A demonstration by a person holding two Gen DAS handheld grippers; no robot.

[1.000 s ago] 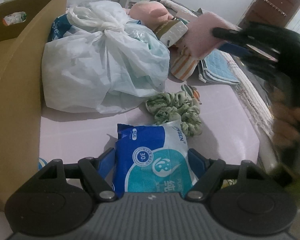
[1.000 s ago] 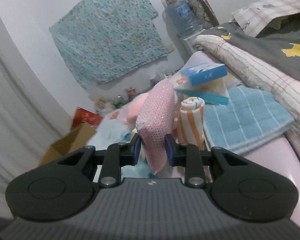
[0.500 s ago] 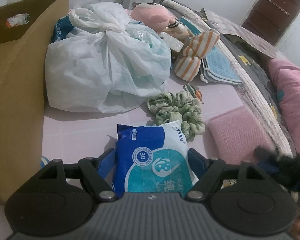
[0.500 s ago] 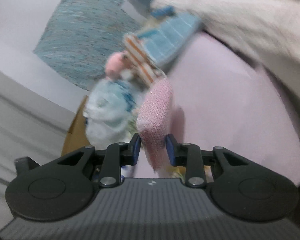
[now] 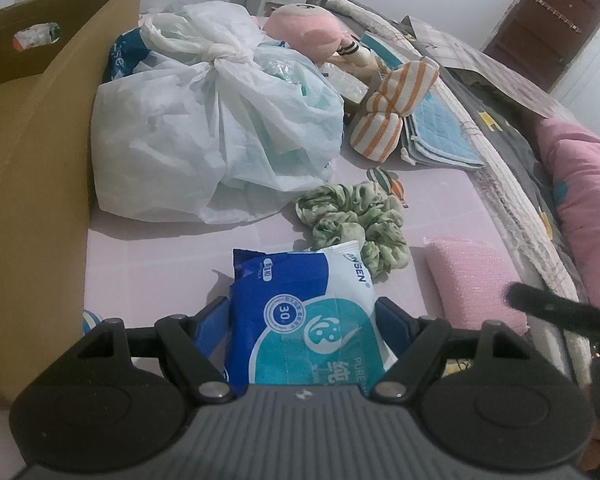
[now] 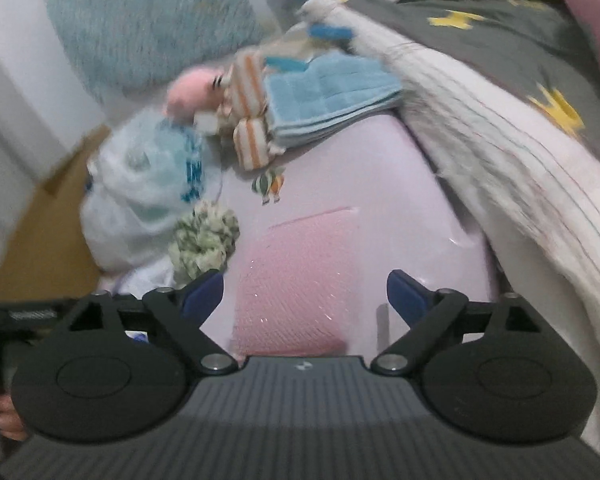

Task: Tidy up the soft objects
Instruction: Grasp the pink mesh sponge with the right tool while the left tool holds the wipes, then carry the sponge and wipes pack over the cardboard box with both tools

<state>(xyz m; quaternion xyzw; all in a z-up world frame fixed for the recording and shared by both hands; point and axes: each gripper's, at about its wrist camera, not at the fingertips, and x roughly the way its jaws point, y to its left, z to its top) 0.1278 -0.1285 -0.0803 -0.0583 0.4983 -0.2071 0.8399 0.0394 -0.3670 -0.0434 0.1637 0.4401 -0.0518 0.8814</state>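
- Right wrist view: right claw (image 6: 304, 294) spread wide, empty, hovering over pink sponge cloth (image 6: 296, 280); cloth flat on pink bed sheet (image 6: 360, 172), long axis running away from the claw, centred between the fingers.
- Left wrist view: left claw (image 5: 302, 320) clamped on blue wipes pack (image 5: 304, 320); green scrunchie (image 5: 356, 224) directly ahead, nearer this claw.
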